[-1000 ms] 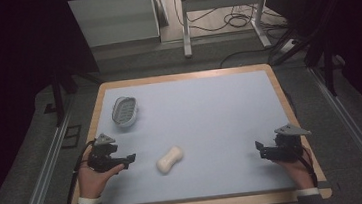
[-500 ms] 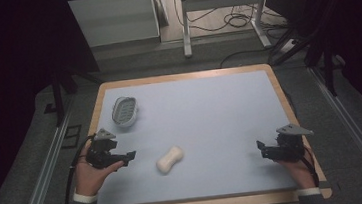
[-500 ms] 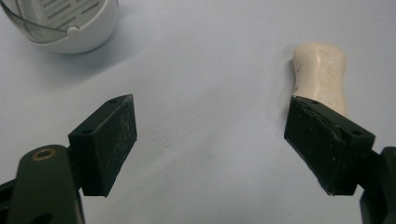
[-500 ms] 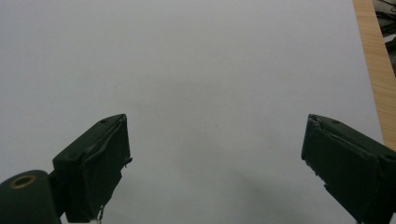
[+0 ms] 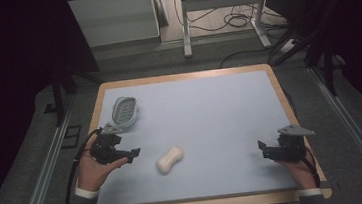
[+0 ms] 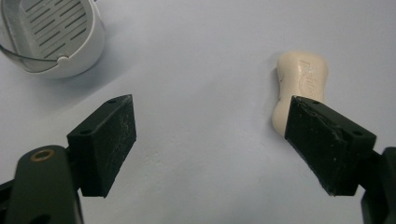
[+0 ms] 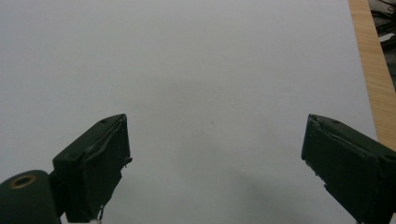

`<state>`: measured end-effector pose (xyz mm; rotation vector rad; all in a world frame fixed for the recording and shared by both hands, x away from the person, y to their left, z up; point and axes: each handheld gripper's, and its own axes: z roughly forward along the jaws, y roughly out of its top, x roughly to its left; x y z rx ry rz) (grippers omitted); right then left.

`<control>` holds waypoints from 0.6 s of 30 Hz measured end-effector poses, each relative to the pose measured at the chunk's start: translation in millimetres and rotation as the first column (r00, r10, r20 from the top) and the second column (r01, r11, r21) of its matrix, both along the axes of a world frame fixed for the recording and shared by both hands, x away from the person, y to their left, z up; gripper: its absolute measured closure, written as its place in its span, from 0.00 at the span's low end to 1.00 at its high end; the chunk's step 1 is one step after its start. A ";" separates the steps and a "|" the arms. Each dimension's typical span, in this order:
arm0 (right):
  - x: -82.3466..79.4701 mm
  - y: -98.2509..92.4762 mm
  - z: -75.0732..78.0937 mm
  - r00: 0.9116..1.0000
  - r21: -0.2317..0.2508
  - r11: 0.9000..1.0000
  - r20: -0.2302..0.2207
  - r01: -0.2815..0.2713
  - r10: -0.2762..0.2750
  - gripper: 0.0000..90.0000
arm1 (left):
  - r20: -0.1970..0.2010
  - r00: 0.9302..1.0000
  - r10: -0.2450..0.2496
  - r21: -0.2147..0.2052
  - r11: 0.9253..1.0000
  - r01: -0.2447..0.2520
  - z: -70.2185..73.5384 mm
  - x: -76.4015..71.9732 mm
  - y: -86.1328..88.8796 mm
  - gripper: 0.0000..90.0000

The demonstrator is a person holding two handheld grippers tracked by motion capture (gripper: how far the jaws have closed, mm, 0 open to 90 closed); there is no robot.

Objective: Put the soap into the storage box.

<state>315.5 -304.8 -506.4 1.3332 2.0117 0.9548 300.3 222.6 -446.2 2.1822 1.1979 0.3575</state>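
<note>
Soap (image 5: 169,159) lies flat on the tabletop (image 5: 210,114), untouched, just beyond the left gripper (image 5: 132,153). Left jaws: wide open, empty; in the left gripper view the soap (image 6: 301,86) sits partly behind the right-hand jaw, and the soap dish (image 6: 51,35) stands well apart from the soap, up and to the left. Right gripper (image 5: 263,149): jaws wide open, empty, well apart from the soap, near the tabletop's wooden edge (image 7: 371,79). Each gripper is held by a hand (image 5: 95,171).
</note>
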 end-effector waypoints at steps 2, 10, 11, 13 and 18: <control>0.0 -0.2 0.0 1.000 0.000 1.000 -0.001 0.003 -0.003 0.09 | -0.002 1.000 -0.007 0.009 1.000 0.007 0.4 0.6 -2.5 0.19; -0.2 -0.9 0.0 1.000 0.002 1.000 -0.001 0.007 -0.007 0.09 | -0.011 0.999 -0.034 0.031 0.999 0.034 0.9 3.4 -11.8 0.19; -0.3 -1.0 0.0 1.000 0.002 1.000 -0.001 0.008 -0.008 0.09 | -0.012 0.999 -0.036 0.032 0.999 0.037 0.8 3.6 -12.8 0.18; -0.3 -1.2 -0.1 1.000 0.001 1.000 -0.001 0.008 -0.008 0.09 | -0.013 0.999 -0.040 0.035 0.999 0.041 0.8 4.2 -14.8 0.18; -0.2 -1.6 -0.5 1.000 -0.002 1.000 -0.003 0.007 -0.007 0.09 | -0.013 0.998 -0.054 0.047 0.997 0.055 2.2 5.6 -21.0 0.18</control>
